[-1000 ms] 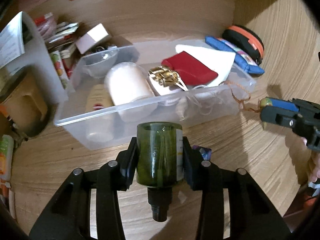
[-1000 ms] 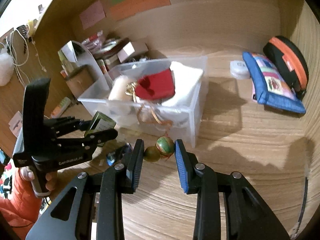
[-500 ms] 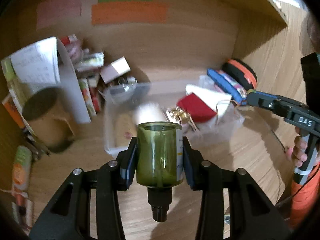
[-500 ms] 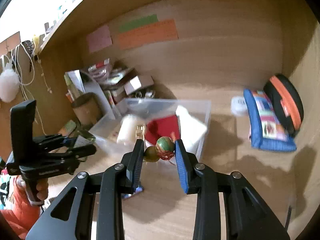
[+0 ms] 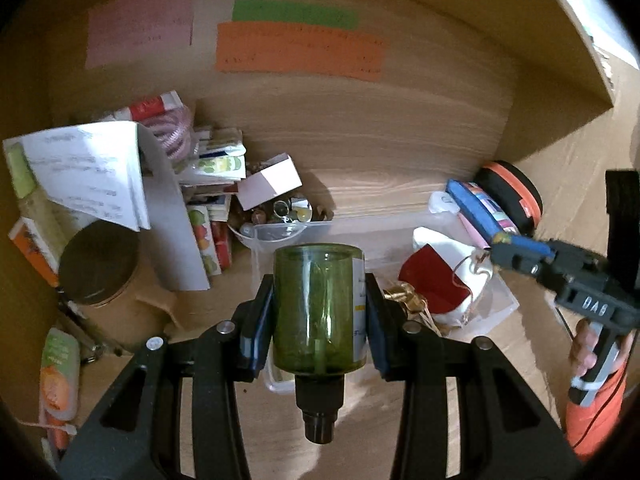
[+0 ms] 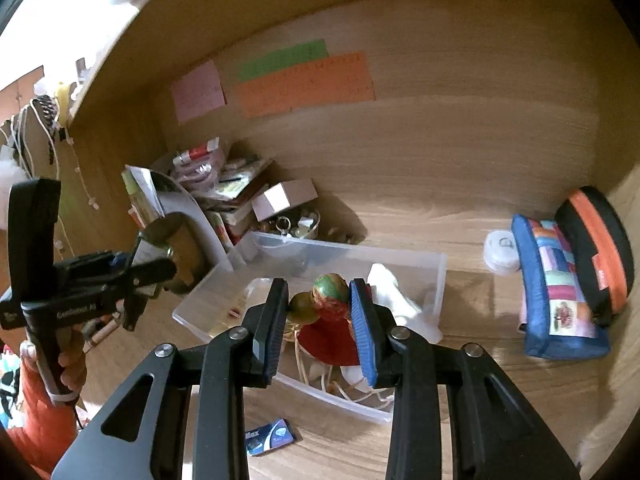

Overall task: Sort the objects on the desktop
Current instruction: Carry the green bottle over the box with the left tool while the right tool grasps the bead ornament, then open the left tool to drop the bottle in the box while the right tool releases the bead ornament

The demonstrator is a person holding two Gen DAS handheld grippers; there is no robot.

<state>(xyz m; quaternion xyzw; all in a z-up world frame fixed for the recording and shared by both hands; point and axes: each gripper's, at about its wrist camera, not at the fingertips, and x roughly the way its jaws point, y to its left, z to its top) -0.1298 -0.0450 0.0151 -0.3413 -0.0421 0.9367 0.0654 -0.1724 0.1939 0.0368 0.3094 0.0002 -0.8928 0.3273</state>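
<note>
My left gripper (image 5: 320, 320) is shut on a green glass bottle (image 5: 318, 312), neck toward the camera, held above the front end of the clear plastic bin (image 5: 296, 232). My right gripper (image 6: 320, 312) is shut on a string of round beads (image 6: 330, 286) with a thin cord hanging below, held over the clear bin (image 6: 436, 276). The bin holds a red pouch (image 6: 332, 344), white cloth (image 6: 384, 284) and a gold clip (image 5: 404, 294). The right gripper (image 5: 516, 246) shows at the right of the left wrist view; the left gripper (image 6: 152, 272) shows at the left of the right wrist view.
A blue patchwork pouch (image 6: 556, 292), an orange-black case (image 6: 596, 256) and a white round tin (image 6: 502, 254) lie at the right. A brown cylinder (image 5: 100, 280), papers (image 5: 88, 172) and small boxes crowd the back left. A small blue packet (image 6: 270, 436) lies on the desk before the bin.
Both grippers have risen and pulled back from desk level. The bottle and the beads now hang higher above the bin, and the back wall notes have come into view.
</note>
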